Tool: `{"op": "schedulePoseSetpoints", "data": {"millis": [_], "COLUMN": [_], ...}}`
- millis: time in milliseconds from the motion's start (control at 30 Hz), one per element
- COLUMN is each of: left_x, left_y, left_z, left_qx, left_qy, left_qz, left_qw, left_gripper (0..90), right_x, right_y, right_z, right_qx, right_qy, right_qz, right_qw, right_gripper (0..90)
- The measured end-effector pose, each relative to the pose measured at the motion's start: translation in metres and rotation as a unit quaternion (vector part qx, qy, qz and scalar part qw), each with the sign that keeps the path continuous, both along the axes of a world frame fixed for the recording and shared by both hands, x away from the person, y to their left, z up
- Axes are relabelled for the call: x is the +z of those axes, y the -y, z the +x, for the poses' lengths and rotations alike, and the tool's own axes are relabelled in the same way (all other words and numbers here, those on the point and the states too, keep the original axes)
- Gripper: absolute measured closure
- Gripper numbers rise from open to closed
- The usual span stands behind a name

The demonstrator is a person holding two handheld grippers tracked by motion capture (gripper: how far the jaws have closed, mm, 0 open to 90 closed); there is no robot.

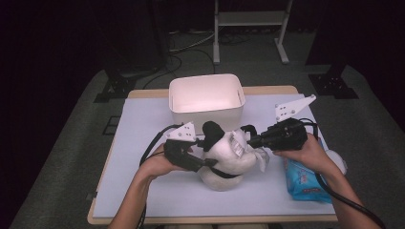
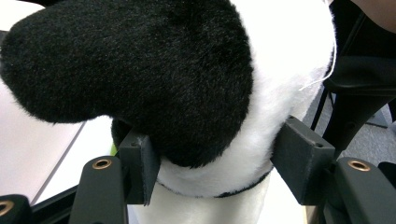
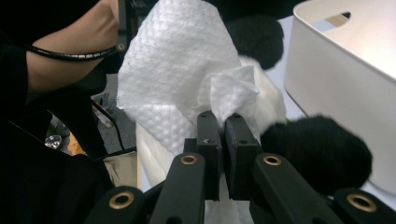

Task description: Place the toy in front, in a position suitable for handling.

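Plush panda (image 1: 224, 160), fuzzy black-white, squeezed by left claw (image 2: 219, 163); right claw (image 3: 223, 140) pinching dimpled paper wipe (image 3: 177, 79).

Across from me, a white bin (image 1: 205, 80) is sitting open side up at the far edge of the pale mat (image 1: 143, 129). A blue wipes pack (image 1: 302, 180) is lying on the mat near its right edge. The mat is covering most of the wooden table (image 1: 143, 93). Beyond the table, cables (image 1: 187, 47) are trailing over the grey floor, and a white frame (image 1: 248, 19) is standing farther back.
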State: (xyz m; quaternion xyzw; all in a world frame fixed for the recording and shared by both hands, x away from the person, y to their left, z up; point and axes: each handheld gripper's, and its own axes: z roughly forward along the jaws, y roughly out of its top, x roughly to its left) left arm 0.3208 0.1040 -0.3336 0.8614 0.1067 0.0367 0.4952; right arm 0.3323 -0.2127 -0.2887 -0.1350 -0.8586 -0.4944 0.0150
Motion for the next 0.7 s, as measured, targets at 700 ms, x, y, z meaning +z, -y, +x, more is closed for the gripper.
{"op": "schedulePoseSetpoints", "data": {"millis": [700], "left_x": [-0.016], "left_y": [-0.005], "left_z": [0.000], "left_qx": [-0.015], "left_qy": [-0.028], "left_qz": [-0.026], "left_qw": [0.9992], "left_gripper": [30.7], "right_x": [0.001], "right_y": [-0.024], "right_z": [-0.011], "right_qx": [0.018], "right_qy": [0.016], "right_qz": [-0.032], "right_qw": [0.9992], "right_gripper": [85.1]}}
